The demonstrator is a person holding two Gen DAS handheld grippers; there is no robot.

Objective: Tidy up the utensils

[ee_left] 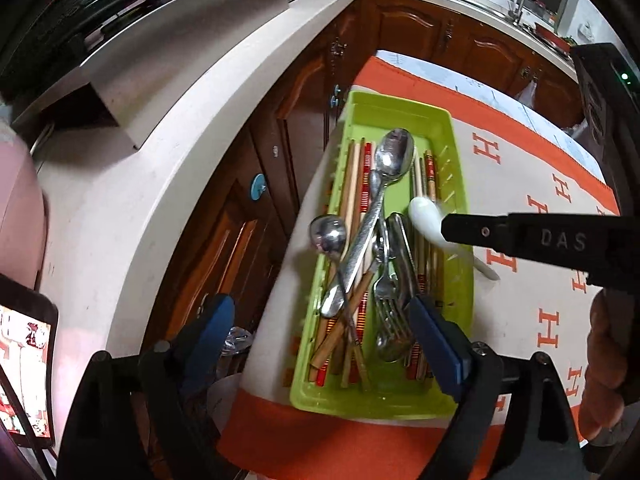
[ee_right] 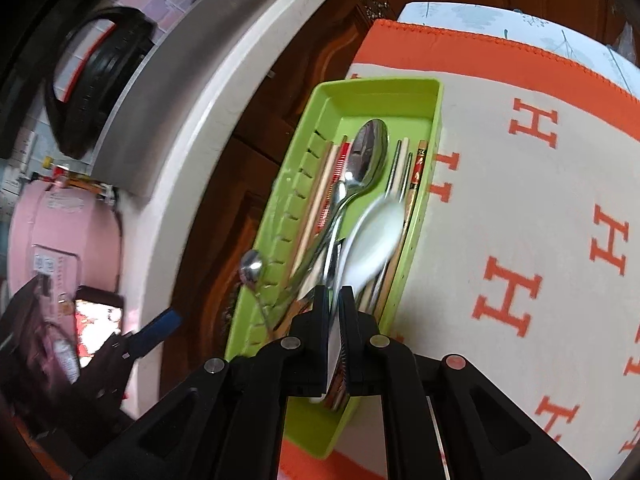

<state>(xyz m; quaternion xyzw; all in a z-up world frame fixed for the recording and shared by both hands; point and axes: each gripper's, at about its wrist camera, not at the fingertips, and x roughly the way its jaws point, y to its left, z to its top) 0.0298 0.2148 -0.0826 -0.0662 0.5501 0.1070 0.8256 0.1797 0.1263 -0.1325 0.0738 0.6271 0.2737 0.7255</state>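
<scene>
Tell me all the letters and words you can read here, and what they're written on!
"DAS" on the black right gripper arm; any letters after it are hidden.
"H", repeated in orange on the white tablecloth.
Print on the red chopstick: too small to read.
Label on the pink appliance: too blurred.

**Right gripper clamped, left gripper spread wide**

The right gripper has its two black fingers drawn close together, pinching the handle of a white spoon that juts forward past the tips. In the left wrist view the same gripper reaches in from the right side. The left gripper hangs with its blue-padded fingers set far apart, nothing between them. A bare hand grips the right tool's body.
</scene>
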